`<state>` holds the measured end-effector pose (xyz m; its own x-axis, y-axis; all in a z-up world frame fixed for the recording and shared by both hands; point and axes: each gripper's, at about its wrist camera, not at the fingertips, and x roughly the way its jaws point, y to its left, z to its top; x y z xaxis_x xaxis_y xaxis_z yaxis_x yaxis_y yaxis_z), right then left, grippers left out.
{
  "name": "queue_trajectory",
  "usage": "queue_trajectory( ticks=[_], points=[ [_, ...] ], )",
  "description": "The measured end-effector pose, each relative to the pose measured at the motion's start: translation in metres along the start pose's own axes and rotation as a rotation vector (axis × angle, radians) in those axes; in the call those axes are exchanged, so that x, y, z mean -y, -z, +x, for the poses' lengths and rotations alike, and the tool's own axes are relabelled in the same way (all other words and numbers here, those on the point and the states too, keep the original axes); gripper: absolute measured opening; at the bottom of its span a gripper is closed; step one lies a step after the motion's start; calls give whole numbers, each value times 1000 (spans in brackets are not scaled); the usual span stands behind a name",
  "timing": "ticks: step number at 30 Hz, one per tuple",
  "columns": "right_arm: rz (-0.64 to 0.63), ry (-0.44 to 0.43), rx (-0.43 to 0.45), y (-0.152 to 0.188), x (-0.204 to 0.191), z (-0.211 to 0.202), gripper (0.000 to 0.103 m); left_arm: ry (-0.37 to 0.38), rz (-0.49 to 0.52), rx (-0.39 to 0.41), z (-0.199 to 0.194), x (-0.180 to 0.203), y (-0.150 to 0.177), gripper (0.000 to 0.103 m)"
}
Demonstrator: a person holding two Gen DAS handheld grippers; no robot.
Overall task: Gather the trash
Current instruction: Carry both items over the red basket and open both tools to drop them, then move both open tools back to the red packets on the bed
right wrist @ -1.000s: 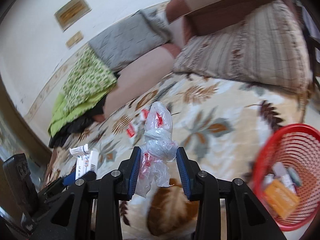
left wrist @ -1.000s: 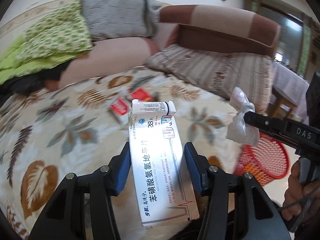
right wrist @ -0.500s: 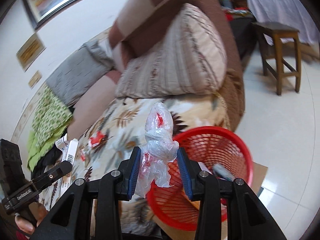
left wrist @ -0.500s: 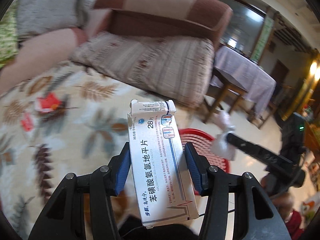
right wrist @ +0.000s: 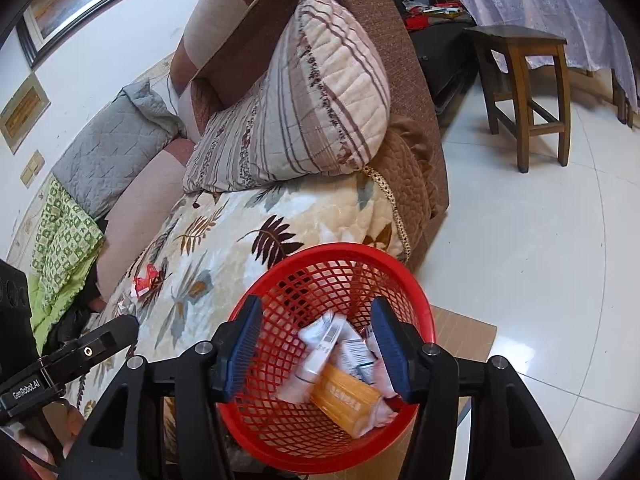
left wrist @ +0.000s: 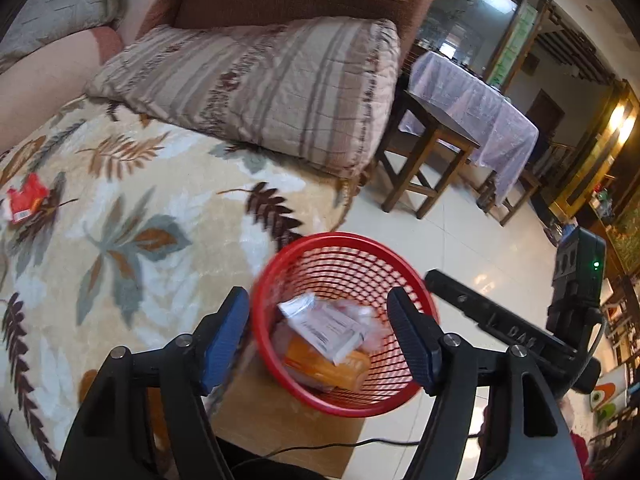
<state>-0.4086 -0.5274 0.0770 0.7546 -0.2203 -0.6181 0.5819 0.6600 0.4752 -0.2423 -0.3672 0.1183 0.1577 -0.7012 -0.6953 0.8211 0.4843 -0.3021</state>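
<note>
Leaf-patterned blanket (left wrist: 132, 216) covers the sofa seat on the left, and a red wrapper (left wrist: 24, 198) lies on it near the far left edge, well apart from everything else. Further along, a striped cushion (left wrist: 260, 88) leans against the brown sofa back. At the sofa's edge a red mesh basket (left wrist: 404, 276) stands on a piece of cardboard (right wrist: 464, 326) on the pale tiled floor. Inside it lie a white box (left wrist: 326, 328), an orange box (left wrist: 328, 368) under it, and some crumpled clear plastic — the trash already in the bin.

Both grippers hang over the basket with nothing between their blue pads. The left gripper (left wrist: 320, 338) has its jaws spread wide, framing the basket's contents. The right gripper (right wrist: 318, 350) is likewise spread wide and empty; its black body juts in at the right of the left view. Beyond, to the right, a wooden stool (right wrist: 524, 76) stands beside a table with a lilac cloth (left wrist: 476, 108).
</note>
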Motion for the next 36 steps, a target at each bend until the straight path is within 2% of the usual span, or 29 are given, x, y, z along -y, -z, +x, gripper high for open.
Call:
queue_trajectory(
  ticks=[3, 7, 15, 19, 21, 23, 28, 31, 33, 36],
  points=[
    [-46, -26, -13, 3, -22, 4, 61, -55, -22, 21, -15, -22, 6, 74],
    [-157, -84, -52, 14, -71, 16, 61, -144, -88, 21, -34, -64, 19, 74],
    [-281, -192, -158, 28, -158, 58, 64, -309, -320, 40, -91, -185, 52, 74],
    [-273, -251, -215, 22, -209, 86, 64, -393, -466, 63, -119, -247, 62, 74],
    [-241, -253, -226, 15, -234, 101, 70, -400, -547, 79, -128, -277, 62, 74],
    [-192, -250, -239, 10, -260, 122, 70, -412, -607, 90, -132, -299, 57, 74],
    [-75, -199, -220, 21, -288, 164, 70, -428, -662, 74, -118, -334, 30, 75],
    [-108, -152, -225, 37, -290, 182, 70, -433, -700, 67, -99, -357, 14, 75],
    [-100, -155, -257, 40, -286, 192, 70, -412, -728, 52, -81, -372, 5, 75],
    [-110, -145, -261, 42, -284, 196, 70, -400, -765, 24, -57, -388, -7, 75]
  ],
)
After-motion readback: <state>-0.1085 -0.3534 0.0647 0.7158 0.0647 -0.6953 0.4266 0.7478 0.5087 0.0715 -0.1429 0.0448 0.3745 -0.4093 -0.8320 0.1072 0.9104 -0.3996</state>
